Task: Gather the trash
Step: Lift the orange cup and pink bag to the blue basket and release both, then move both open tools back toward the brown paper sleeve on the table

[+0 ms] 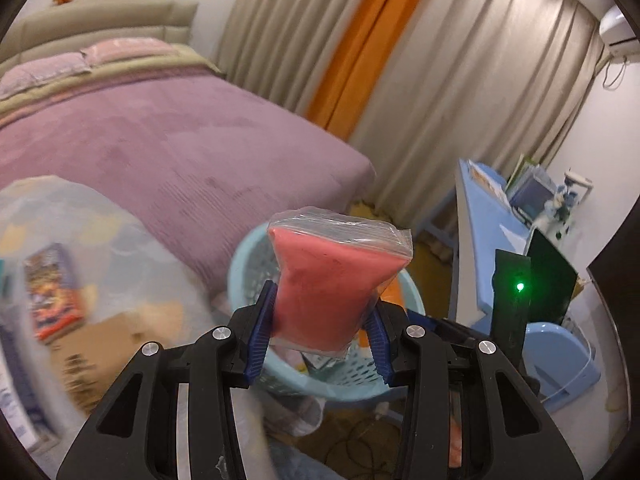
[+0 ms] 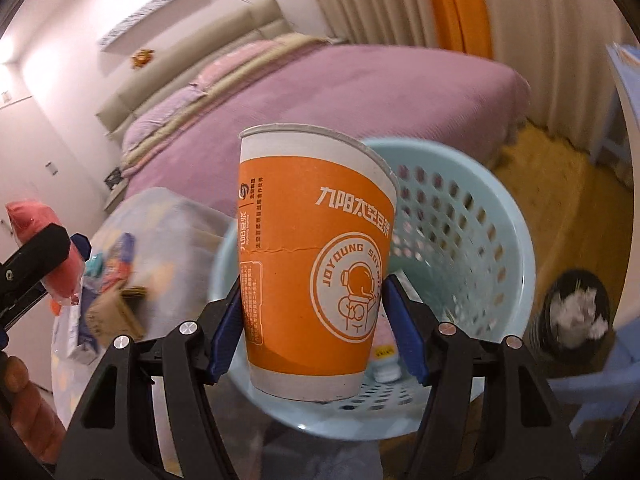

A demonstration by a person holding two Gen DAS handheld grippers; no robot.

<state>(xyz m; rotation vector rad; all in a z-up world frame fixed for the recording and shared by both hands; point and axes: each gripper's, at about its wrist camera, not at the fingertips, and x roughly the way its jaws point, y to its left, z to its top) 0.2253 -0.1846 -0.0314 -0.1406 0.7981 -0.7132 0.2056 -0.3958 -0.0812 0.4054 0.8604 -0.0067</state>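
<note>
— Holding two pieces of trash at once, aren't you? Your left gripper point(image 1: 320, 332) has its blue pads point(image 1: 262, 332) pressed into the lower half of a pink pack in a clear plastic bag point(image 1: 336, 280); the pack bulges above the jaws and is pinched at the waist.

— And the right?

— Your right gripper point(image 2: 312, 320) is clamped on an orange and white paper cup point(image 2: 316, 264), upright, its rim up, the pads against the cup's lower sides. The jaws stand fairly wide because the cup is wide.

— Where is the basket?

— The light blue perforated laundry basket point(image 2: 480, 240) lies right behind the cup in the right wrist view, tipped so its mouth faces you. Something white and pink lies on its lower wall, too hidden by the cup to name. In the left wrist view the same basket point(image 1: 248, 264) shows behind the pink pack, next to the foot corner of the purple bed point(image 1: 180, 152).

— Anything else around?

— A translucent bag of boxes and packets point(image 2: 120, 280) sits left of the basket, blurred. A small dark bin with white crumpled paper point(image 2: 576, 312) stands at the right, near a blue stool point(image 2: 600, 380). Your left gripper with the pink pack point(image 2: 36, 240) shows at the left edge of the right wrist view, with your fingers point(image 2: 24, 396) below it.
</note>
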